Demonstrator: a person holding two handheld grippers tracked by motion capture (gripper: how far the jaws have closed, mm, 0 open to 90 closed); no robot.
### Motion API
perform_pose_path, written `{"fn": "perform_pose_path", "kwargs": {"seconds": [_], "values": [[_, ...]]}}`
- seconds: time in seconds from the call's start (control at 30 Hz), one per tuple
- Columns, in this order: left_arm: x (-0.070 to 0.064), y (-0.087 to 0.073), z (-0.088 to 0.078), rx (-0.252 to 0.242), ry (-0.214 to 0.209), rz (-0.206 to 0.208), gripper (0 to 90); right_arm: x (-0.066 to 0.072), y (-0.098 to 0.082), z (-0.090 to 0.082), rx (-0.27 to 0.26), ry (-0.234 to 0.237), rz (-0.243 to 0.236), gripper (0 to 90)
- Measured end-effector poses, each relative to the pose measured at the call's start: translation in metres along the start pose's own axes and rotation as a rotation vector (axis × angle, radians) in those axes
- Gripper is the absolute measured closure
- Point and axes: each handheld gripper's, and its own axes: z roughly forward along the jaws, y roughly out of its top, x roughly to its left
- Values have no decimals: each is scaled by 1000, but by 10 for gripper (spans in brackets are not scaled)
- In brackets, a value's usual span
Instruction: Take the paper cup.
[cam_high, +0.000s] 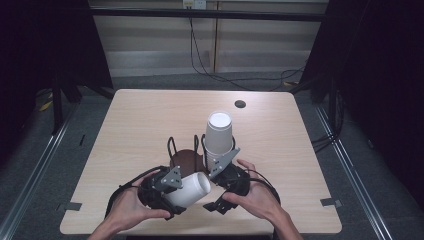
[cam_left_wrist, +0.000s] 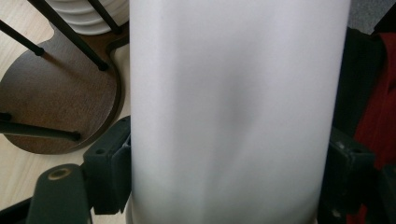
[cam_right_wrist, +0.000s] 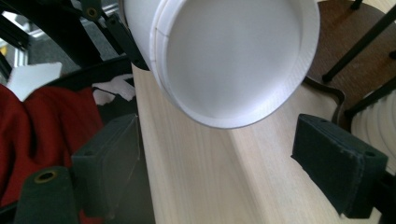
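Cup (cam_high: 192, 189), white paper, lies tilted in the left hand-held gripper (cam_high: 172, 186), clamped by its sides above the desk (cam_high: 140, 115). Right hand-held gripper (cam_right_wrist: 231, 172) stands open beside its rim, holding nothing.

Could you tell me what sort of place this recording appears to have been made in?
Probably a lab or recording station rather than a home: a bare wooden table stands alone between dark curtains, cables trail over the grey carpet, and metal floor rails flank it.

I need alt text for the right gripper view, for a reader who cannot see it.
A white paper cup lies tilted, its bottom facing the camera, above a light wooden table. The right gripper has its two black fingers open below the cup, not touching it. A dark cup holder stands behind.
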Motion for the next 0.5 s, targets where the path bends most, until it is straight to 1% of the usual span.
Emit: {"fn": "perform_pose_path", "kwargs": {"seconds": [0.03, 0.07, 0.1, 0.13, 0.17, 0.2, 0.23, 0.27, 0.3, 0.37, 0.43, 0.5], "values": [[0, 1, 1, 6, 2, -2, 201, 0, 0, 0, 4, -5, -4, 148], [-1, 1, 1, 14, 4, 3, 201, 0, 0, 0, 13, -16, -4, 149], [-1, 2, 2, 27, 2, 15, 201, 0, 0, 0, 20, -20, -6, 151], [-2, 2, 3, 32, -1, 13, 201, 1, 0, 0, 25, -22, -7, 151], [-3, 3, 3, 40, 3, 24, 201, 0, 0, 0, 28, -24, -9, 151], [-4, 3, 2, 44, 3, 29, 201, 0, -1, 0, 34, -25, -10, 151], [-6, 4, 2, 42, 0, 25, 201, 0, -1, 1, 43, -28, -6, 152], [-6, 4, 2, 42, 0, 25, 201, 0, -1, 1, 49, -25, -5, 155], [-8, 4, 1, 58, -7, 38, 201, 0, -1, 2, 54, -24, -6, 157], [-10, 5, 3, 70, -10, 50, 201, 0, 0, 2, 64, -9, -11, 160], [-12, 5, 6, 80, -11, 55, 201, 0, 0, 3, 66, -2, -7, 169], [-12, 5, 7, 89, -12, 55, 201, 0, 0, 4, 77, 20, 0, 191]]}}
